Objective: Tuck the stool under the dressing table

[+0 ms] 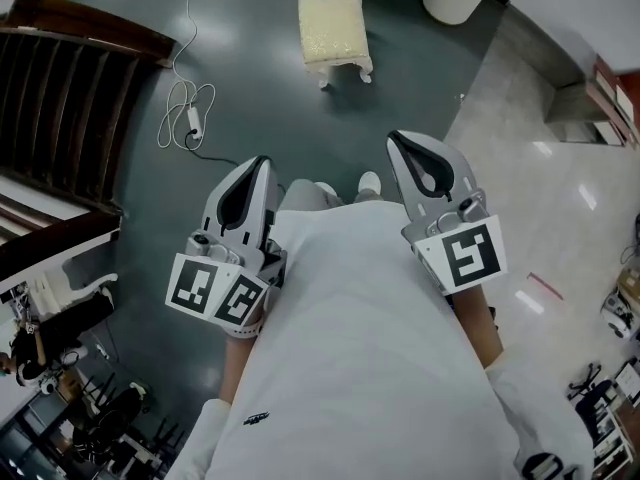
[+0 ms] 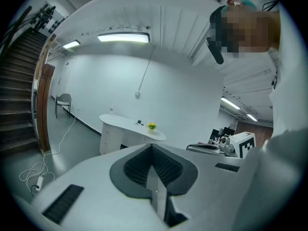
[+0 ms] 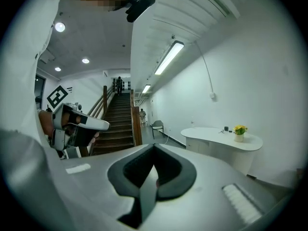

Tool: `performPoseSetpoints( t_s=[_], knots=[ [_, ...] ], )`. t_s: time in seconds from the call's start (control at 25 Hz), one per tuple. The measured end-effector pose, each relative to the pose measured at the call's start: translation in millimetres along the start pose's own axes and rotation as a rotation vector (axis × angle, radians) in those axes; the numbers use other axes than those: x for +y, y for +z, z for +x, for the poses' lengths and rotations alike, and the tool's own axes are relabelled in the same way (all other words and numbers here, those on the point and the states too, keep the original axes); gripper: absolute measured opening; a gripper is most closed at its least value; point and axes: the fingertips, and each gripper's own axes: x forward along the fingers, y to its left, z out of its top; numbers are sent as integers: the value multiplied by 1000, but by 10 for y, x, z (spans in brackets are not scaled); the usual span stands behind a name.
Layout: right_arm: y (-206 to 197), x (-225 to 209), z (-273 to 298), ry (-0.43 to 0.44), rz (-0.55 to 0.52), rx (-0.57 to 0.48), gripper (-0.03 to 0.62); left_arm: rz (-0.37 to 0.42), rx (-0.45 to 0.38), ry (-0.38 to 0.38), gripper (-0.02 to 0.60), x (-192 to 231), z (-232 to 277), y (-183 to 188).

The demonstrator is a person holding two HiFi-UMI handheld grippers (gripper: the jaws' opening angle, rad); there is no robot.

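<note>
Jaws pressed together on nothing, our left gripper point(image 1: 262, 164) and right gripper point(image 1: 396, 140) hover side by side. Well ahead of them the stool point(image 1: 335, 26) stands uncovered on the dark floor point(image 1: 265, 93), with the dressing table point(image 2: 133, 125) beyond the stool and a white cable point(image 1: 186, 110) to its left.

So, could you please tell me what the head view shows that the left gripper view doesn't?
Only the head view: the cream stool, standing alone on the floor. Only the left gripper view: yellow flowers on the white table, and a chair by the wall. Both: the staircase, the white floor cable and the shut, empty left hand-held gripper.
</note>
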Motion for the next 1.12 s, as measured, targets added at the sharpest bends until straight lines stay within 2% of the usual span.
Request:
performPoseSetpoints(
  t_s=[0.12,0.24,0.6,0.92,1.12],
  knots=[
    [55,-89,-42,-6,18,-40,9,-8,21,-7,9,-77,50,5],
    [-111,-196,-125,-5,36,23,9,7,34,-15,9,-100,125,76],
    [-223,-342,38,-100,98,21,9,-12,80,-77,9,149,421,44],
    [-106,-445,745,-161,105,43,9,-39,89,-127,9,767,805,310],
    [90,-470,1379,-201,125,42,9,-61,79,-167,9,1326,986,634]
  ],
)
